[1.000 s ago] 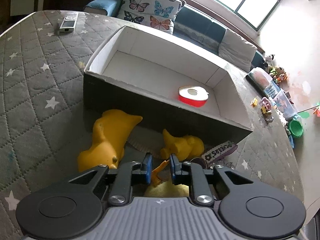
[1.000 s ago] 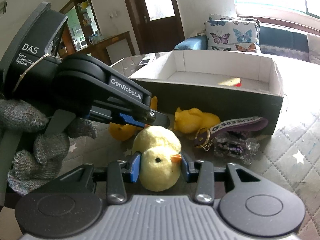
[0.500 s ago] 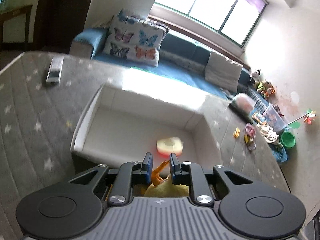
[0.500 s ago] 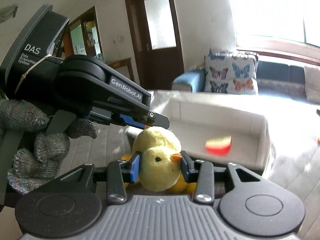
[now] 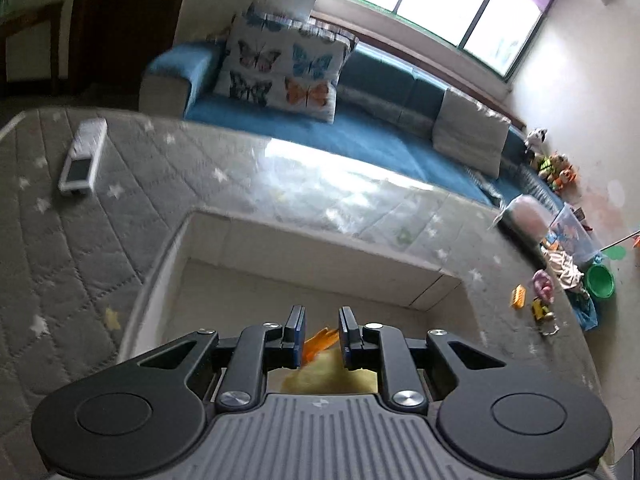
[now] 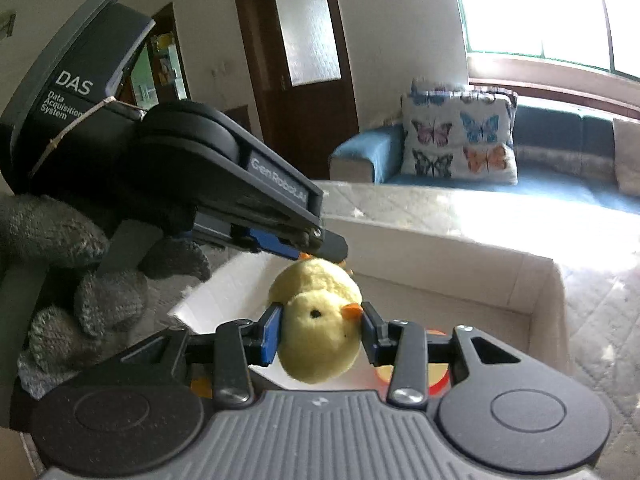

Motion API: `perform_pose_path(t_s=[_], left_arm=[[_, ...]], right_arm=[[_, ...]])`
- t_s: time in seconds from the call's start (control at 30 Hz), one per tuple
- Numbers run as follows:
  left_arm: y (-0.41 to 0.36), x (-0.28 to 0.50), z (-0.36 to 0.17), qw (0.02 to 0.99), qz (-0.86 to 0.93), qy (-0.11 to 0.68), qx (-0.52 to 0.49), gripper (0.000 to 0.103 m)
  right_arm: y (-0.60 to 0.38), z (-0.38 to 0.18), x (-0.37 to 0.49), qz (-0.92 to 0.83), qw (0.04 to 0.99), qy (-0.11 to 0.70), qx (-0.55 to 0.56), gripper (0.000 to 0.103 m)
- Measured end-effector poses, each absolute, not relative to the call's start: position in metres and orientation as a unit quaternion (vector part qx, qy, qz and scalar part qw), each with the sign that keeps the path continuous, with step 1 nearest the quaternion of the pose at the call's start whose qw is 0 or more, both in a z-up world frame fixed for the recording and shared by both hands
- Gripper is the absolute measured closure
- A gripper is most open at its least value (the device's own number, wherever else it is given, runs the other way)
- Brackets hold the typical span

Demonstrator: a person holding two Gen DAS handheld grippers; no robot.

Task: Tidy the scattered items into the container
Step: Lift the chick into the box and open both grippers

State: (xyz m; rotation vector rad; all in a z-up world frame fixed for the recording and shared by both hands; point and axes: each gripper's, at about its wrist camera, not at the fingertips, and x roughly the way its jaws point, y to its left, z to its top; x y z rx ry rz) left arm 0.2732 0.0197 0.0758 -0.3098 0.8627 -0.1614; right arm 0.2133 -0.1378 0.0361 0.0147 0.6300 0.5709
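Both units carry one plush chick (image 6: pixel 320 336) jointly above the open cardboard box (image 6: pixel 544 292); judged a two-point carry so the soft toy does not sag or swing en route to the drop. Right hand-held gripper (image 6: pixel 320 330): pads closed on the chick's head, one pad per side, fabric slightly pinched, approx. half-closed. Left hand-held gripper (image 5: pixel 320 332): narrow gap, orange foot (image 5: pixel 320 342) between the pads w/ yellow plush below; contact looks likely but the grip itself sits partly hidden under the body. In the right wrist view, the left unit comes in from upper left, tips touching the chick's back end. Chick position: airborne, over the box's near-left portion, not resting on the floor of it. Appearance: pale yellow pile, round head, black dot eye, small orange beak, compressible. Red tape roll (image 6: pixel 438 376) lies in the box, partly masked by the right unit. Remote (image 5: pixel 82 156) on the quilted surface (image 5: pixel 60 264), well apart.
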Motion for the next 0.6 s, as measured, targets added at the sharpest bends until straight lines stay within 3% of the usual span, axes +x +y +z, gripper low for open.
perform_pose_path(t_s=[0.43,0.5,0.6], left_arm=[[0.019,0.283,0.039,0.880,-0.070,0.449,-0.141,0.083],[0.019,0.282,0.040,0.879,-0.068,0.450,-0.141,0.079],[0.019,0.278,0.044,0.881,-0.066,0.447,-0.141,0.076]], right_arm=[[-0.139,0.003,0.230,0.265,0.896,0.356,0.007,0.060],[-0.140,0.002,0.229,0.263,0.897,0.356,0.008,0.060],[-0.142,0.006,0.222,0.260,0.900,0.349,0.009,0.051]])
